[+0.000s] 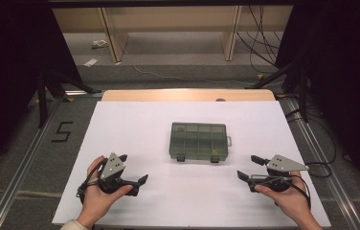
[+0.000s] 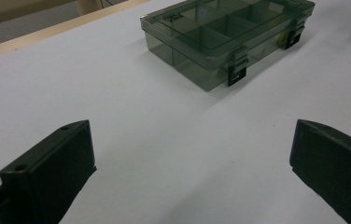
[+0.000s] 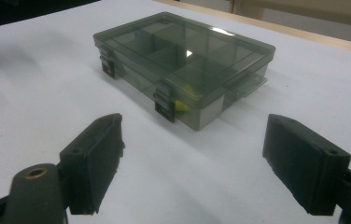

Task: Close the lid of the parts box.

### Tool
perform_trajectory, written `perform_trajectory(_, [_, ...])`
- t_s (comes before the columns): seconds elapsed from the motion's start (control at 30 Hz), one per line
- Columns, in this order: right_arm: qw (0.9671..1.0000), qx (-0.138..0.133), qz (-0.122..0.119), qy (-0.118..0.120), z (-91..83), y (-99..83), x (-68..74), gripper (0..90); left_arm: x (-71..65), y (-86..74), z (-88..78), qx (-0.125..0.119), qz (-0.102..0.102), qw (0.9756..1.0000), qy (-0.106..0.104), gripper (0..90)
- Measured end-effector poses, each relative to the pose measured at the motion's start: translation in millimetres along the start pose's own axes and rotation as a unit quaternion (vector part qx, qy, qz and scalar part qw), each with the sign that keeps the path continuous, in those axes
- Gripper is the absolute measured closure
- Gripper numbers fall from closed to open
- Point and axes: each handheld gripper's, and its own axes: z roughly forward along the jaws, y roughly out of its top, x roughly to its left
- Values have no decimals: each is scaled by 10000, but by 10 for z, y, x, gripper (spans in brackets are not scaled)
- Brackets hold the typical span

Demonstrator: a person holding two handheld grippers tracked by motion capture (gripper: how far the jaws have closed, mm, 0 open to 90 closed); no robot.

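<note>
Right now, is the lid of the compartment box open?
No, the lid lies flat on the compartment box, and both black latches on its front are down.

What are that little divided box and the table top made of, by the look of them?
The box looks like smoky see-through plastic: the dividers show through its glossy lid, with black clips in front. The table top is a matte white sheet, apparently over wood; its material is unclear.
</note>
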Motion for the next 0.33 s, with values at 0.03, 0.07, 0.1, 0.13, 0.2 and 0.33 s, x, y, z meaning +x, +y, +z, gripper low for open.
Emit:
perform_trajectory(0.03, [10000,-7,-15,-1,5,-4,2,210,-3,1,0,-8,12,10000,-4,0])
perform_trajectory(0.07, [10000,-16,-30,8,11,-8,3,208,-4,2,-1,-11,29,10000,8,0])
perform_trajectory(0.1, [10000,-9,-38,15,13,-11,4,208,-3,2,1,-16,33,10000,10,0])
perform_trajectory(0.13, [10000,-4,-22,10,14,-15,9,208,-1,1,0,-20,30,10000,20,0])
perform_trajectory(0.2, [10000,-11,-29,13,17,-21,14,207,8,-2,-1,-20,17,10000,27,0])
perform_trajectory(0.33, [10000,-27,-55,40,24,-26,26,205,20,-13,10,-15,0,10000,24,0])
